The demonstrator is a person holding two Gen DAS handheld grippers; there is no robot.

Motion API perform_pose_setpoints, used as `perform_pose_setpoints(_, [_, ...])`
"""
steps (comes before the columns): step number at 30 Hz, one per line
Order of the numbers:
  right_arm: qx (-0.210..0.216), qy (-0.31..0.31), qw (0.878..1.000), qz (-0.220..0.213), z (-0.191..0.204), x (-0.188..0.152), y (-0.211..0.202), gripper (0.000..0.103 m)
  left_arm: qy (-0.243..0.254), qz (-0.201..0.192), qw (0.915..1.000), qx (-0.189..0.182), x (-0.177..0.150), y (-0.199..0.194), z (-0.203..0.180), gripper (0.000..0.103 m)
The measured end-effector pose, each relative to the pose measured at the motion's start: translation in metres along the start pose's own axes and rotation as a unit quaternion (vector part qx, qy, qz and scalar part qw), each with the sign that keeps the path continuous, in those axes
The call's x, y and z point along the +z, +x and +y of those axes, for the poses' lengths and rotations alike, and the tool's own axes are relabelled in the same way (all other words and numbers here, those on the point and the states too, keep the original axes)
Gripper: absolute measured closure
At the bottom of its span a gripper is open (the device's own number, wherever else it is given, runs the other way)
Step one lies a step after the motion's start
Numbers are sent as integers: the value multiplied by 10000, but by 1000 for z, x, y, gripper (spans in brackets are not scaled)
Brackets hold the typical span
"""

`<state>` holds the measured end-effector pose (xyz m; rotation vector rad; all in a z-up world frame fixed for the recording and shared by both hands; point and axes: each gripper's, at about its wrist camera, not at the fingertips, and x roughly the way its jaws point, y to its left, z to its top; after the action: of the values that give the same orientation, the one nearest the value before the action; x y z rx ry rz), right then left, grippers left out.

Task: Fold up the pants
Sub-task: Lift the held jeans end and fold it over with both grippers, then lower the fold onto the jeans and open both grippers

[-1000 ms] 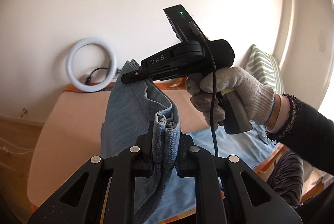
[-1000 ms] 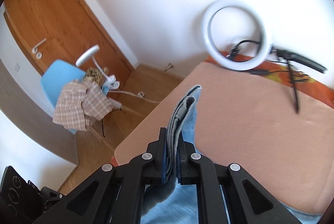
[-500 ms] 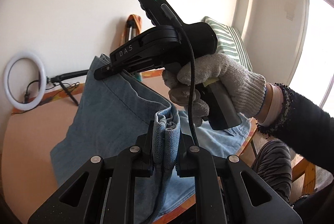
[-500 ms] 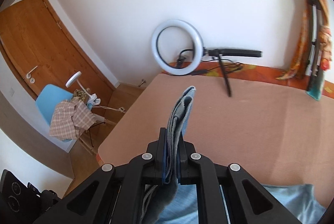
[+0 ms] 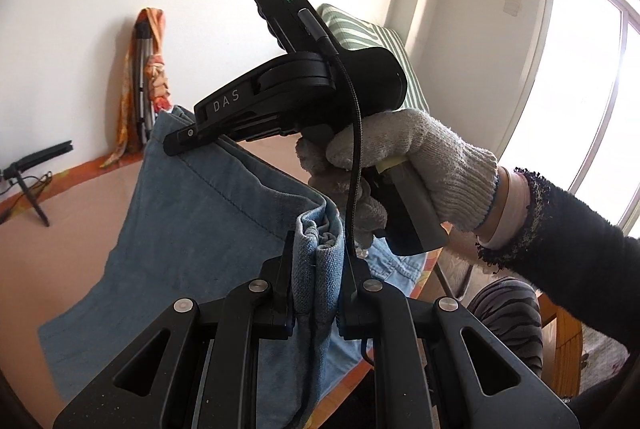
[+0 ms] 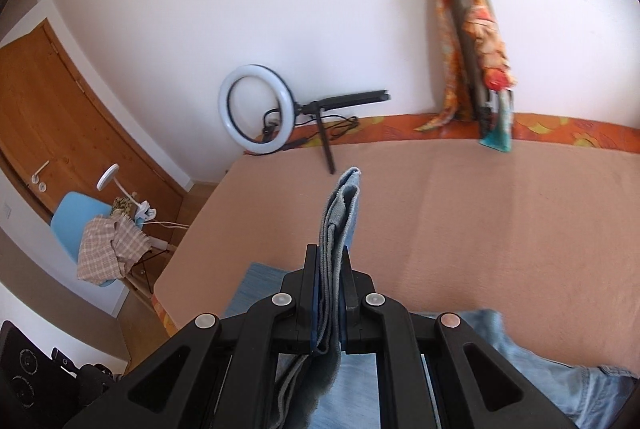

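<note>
Step in hand: judged to be the carry-over fold; both grippers had the hem end of the pants (image 5: 192,229) lifted above the bed (image 6: 500,221), the rest of the garment trailing on it.
How to do it well: keep both held corners level with one another so the raised edge stays straight; carry them across towards the waistband end, lower until the hem meets it, and only then let go; letting one side sag would likely skew the crease.
Left gripper (image 5: 316,261): jaws clenched on a thick bunched wad of denim hem; the wad stood up between the two pads and rose just above the fingertips; cloth hung down from it towards the bed.
Stretched edge: from that wad a seamed edge ran up and to the left in the left wrist view, to the tip of the other tool; fairly taut, no deep sag.
Right gripper (image 6: 328,269): jaws clamped on several layers of the cloth, inside face grey; a narrow flap stuck out forward past the fingertips, standing upright.
Right hand (image 5: 416,165): gloved, wrapped round the tool's handle.
Waistband end: pale denim lay on the bed at the lower right of the right wrist view; probably the waistband, though the lens blurred it.
Surroundings: ring light (image 6: 256,117) well apart from the cloth, at the wall.
</note>
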<state>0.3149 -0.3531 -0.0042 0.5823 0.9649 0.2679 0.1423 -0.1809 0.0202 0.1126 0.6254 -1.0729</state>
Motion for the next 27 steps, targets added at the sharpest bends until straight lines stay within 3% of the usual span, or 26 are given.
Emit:
perform_pose_setpoints(17, [-390,1210,9895,-686,-134,-68,-98,98,344,372,9929,-1080,18,113,-82,91])
perform_pose_setpoints(27, [-647,1636,9818,-710,-195,-108,-116,98,372,739,9877,-1324,13,177,-97,91])
